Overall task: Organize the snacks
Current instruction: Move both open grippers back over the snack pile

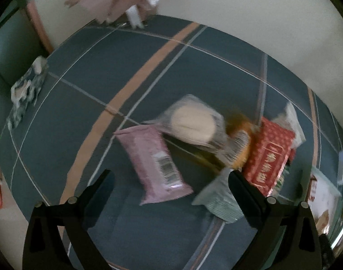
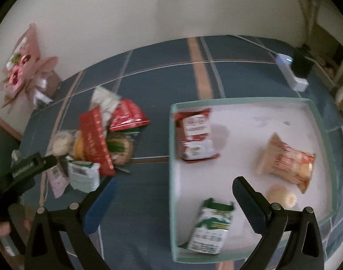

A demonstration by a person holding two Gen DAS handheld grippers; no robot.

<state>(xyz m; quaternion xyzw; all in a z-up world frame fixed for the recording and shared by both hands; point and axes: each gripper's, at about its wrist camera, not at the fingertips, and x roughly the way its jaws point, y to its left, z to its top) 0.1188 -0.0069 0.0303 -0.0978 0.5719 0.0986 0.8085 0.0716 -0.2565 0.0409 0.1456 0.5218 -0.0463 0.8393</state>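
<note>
In the left wrist view my left gripper (image 1: 171,180) is open just above the blue plaid tablecloth (image 1: 81,90). A pink packet (image 1: 153,164) lies between its fingers without touching them. Beyond it are a clear-wrapped round cake (image 1: 194,123), an orange packet (image 1: 239,144), a long red packet (image 1: 268,155) and a pale green packet (image 1: 218,198) by the right finger. My right gripper (image 2: 173,183) is open and empty over the left rim of the teal-edged tray (image 2: 171,139). The tray holds a red packet (image 2: 194,132), an orange packet (image 2: 286,162), a green-white packet (image 2: 212,227) and a small round snack (image 2: 281,195).
The snack pile (image 2: 97,139) lies left of the tray, with the left gripper's finger (image 2: 36,162) reaching into it. A pink bouquet (image 2: 25,67) stands at the back left by the wall. A white power strip (image 2: 290,72) lies at the back right. A patterned tissue pack (image 1: 27,90) sits at the table's left edge.
</note>
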